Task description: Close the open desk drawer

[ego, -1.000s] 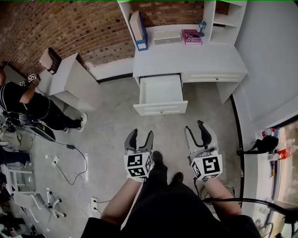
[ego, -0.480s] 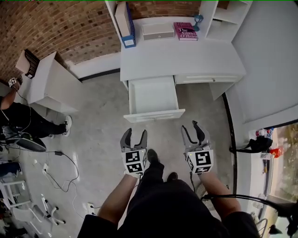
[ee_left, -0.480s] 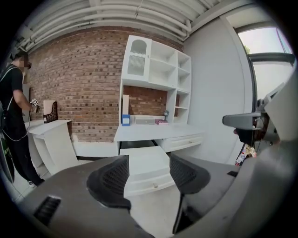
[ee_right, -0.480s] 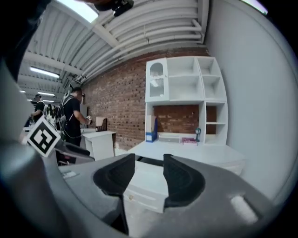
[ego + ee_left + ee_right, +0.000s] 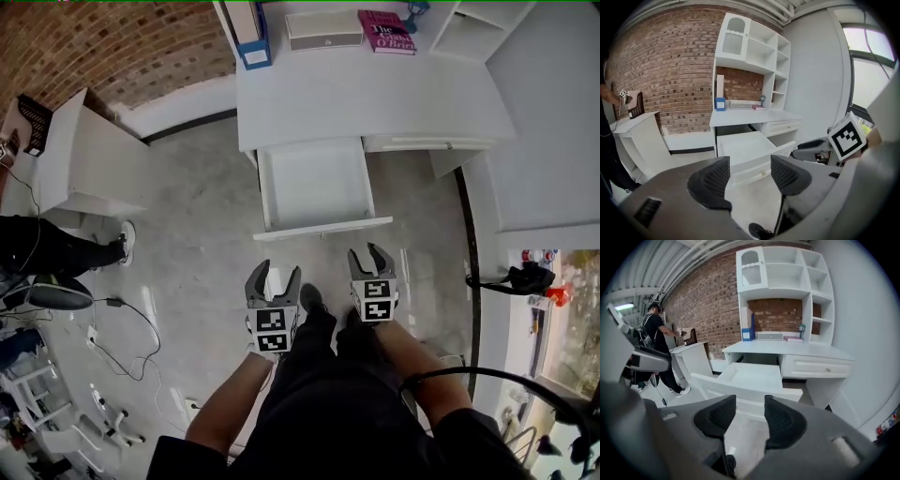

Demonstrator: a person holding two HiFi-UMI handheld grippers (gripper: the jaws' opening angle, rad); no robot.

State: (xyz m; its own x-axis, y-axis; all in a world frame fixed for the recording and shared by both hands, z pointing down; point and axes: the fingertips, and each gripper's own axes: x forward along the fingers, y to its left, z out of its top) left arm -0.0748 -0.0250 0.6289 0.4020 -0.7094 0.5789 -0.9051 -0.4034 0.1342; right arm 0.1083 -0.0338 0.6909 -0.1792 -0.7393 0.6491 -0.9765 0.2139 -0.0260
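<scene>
A white desk [image 5: 375,103] stands against the brick wall with its left drawer [image 5: 314,187] pulled fully out and empty; the drawer front [image 5: 323,228] faces me. The drawer [image 5: 745,150] also fills the middle of the left gripper view and the drawer [image 5: 750,378] shows in the right gripper view. My left gripper [image 5: 273,277] hovers open just short of the drawer front, at its left half. My right gripper [image 5: 371,257] is open too, nothing between its jaws, close under the front's right half. Neither touches the drawer.
On the desk sit a blue binder [image 5: 248,28], a white box [image 5: 323,30] and a pink book [image 5: 386,30]. A second closed drawer [image 5: 431,143] is at right. A white cabinet [image 5: 89,155] and a person [image 5: 47,248] are at left; cables [image 5: 131,337] lie on the floor.
Both grippers have come forward and down toward the drawer front; the right one moved more and drew in beside the left. The desk now sits nearer in the head view.
</scene>
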